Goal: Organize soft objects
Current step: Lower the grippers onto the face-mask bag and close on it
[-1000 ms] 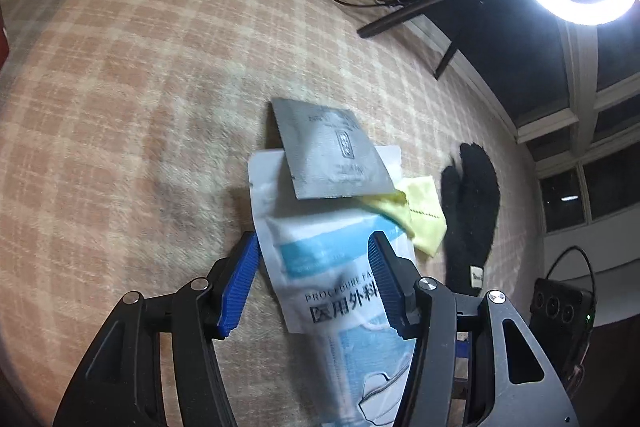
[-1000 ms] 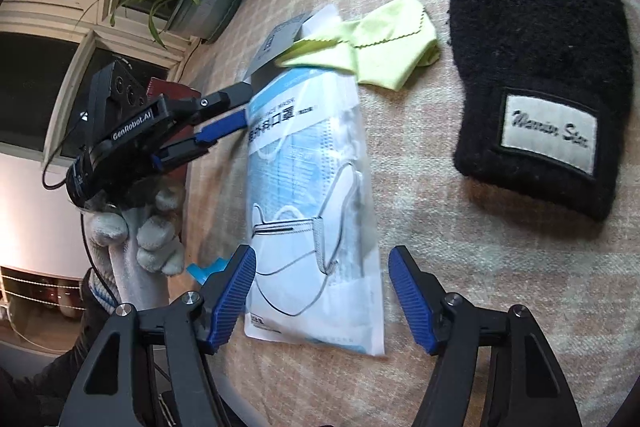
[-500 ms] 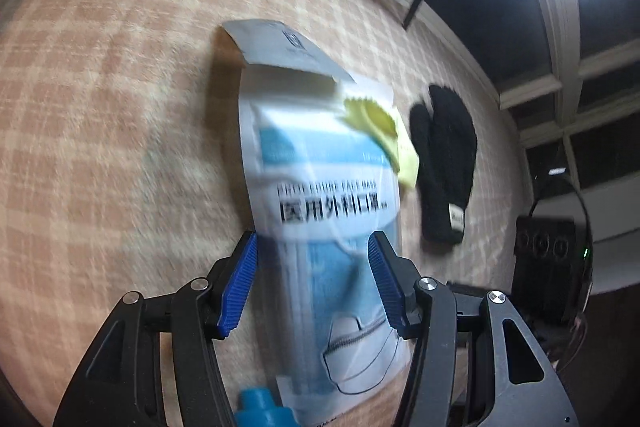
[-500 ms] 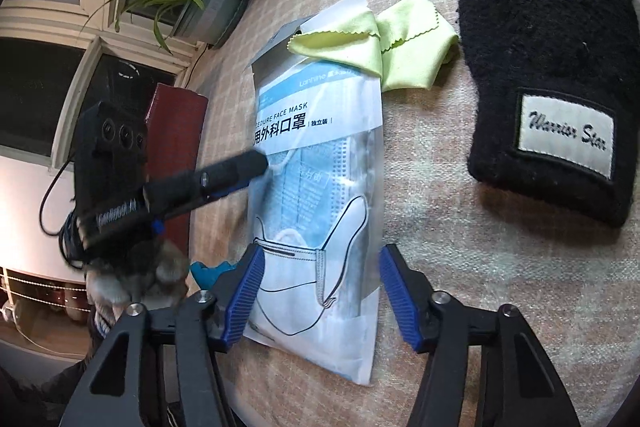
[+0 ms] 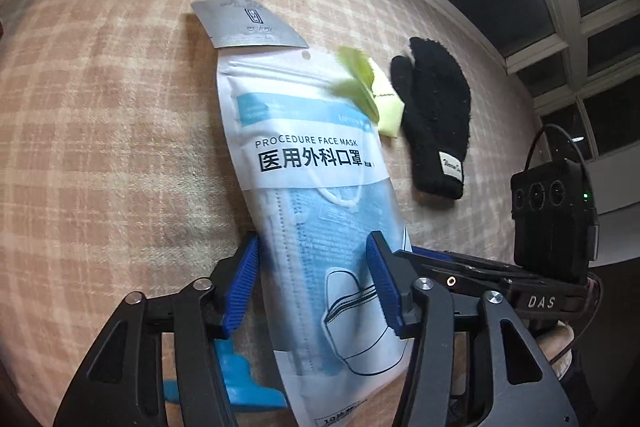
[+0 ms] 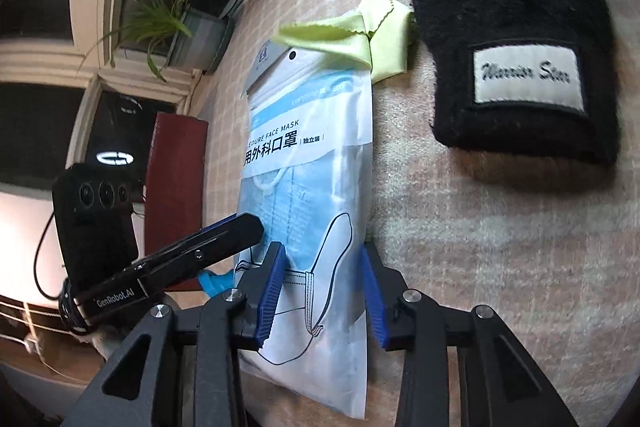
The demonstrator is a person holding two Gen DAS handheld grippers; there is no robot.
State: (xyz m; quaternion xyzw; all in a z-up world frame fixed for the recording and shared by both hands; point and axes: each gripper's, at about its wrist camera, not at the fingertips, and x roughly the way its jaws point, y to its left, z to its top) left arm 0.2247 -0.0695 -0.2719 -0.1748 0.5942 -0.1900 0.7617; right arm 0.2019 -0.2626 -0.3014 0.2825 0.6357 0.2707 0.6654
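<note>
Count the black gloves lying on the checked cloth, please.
1. The black knit glove lies on the checked cloth, right of the yellow-green cleaning cloth and the face mask pack. A second glove could be outside both views.

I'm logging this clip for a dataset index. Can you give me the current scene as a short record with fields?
surface: checked tablecloth
mask pack: flat, between both grippers' open fingers
left hand-held gripper: open, straddling pack's lower part
right hand-held gripper: open, straddling pack's lower part
yellow cloth: crumpled, overlapping pack's top corner
black glove: flat, right of pack, label up
grey sachet: partly under pack's top
background: potted plant
</note>
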